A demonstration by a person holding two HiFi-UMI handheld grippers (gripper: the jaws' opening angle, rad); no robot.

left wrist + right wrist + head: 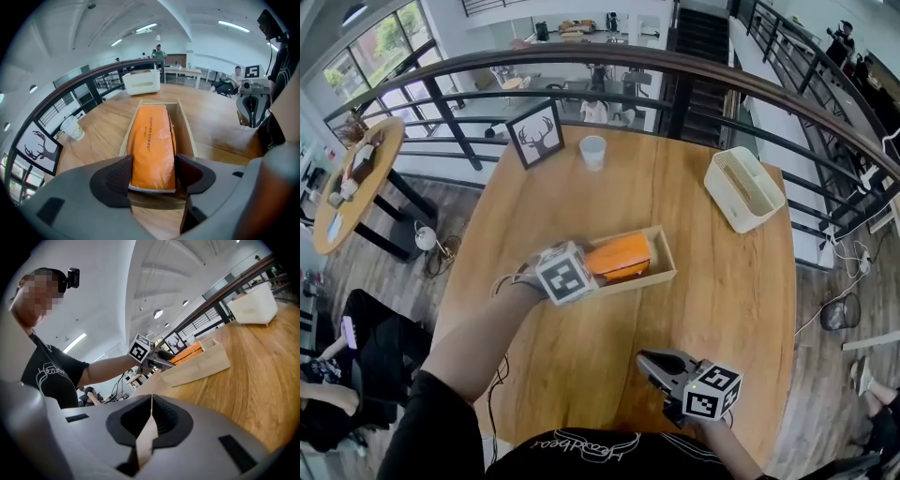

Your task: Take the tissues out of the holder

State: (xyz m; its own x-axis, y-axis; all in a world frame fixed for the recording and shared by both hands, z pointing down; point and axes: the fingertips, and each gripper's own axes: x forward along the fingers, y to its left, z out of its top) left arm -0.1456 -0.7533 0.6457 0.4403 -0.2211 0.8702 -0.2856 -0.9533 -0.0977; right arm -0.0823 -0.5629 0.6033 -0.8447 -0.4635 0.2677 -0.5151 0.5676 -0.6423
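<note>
- Orange and glossy, the tissue pack (pixel 619 257) is lying inside the open wooden holder (pixel 667 255), which is sitting near the middle of the round table (pixel 722 319).
- Its long axis is running along the holder's length and straight away from the left gripper (pixel 592 267), so this gripper is meeting the pack end-on at the end nearer the person's left arm.
- In the left gripper view, the dark pads of the left gripper (pixel 152 176) are pressing on both long sides of the pack (pixel 151 140) near that end, so this gripper is gripping it across its width.
- That gripped end is showing just above the holder's near wall, with the side walls (pixel 185 126) flanking the rest. It looks as if the lift is only beginning.
- Being already on the pack, the left gripper is the one placed to draw it up and out. The coming move probably calls for raising it clear of the walls.
- Plastic wrap on the pack is looking smooth and slightly puffy, with a line of small print along the top. It will likely give a little under the pads.
- Down by the table's near edge, well apart from the holder, the right gripper (pixel 643 360) is hovering with its jaws pressed together on nothing (pixel 150 416).
</note>
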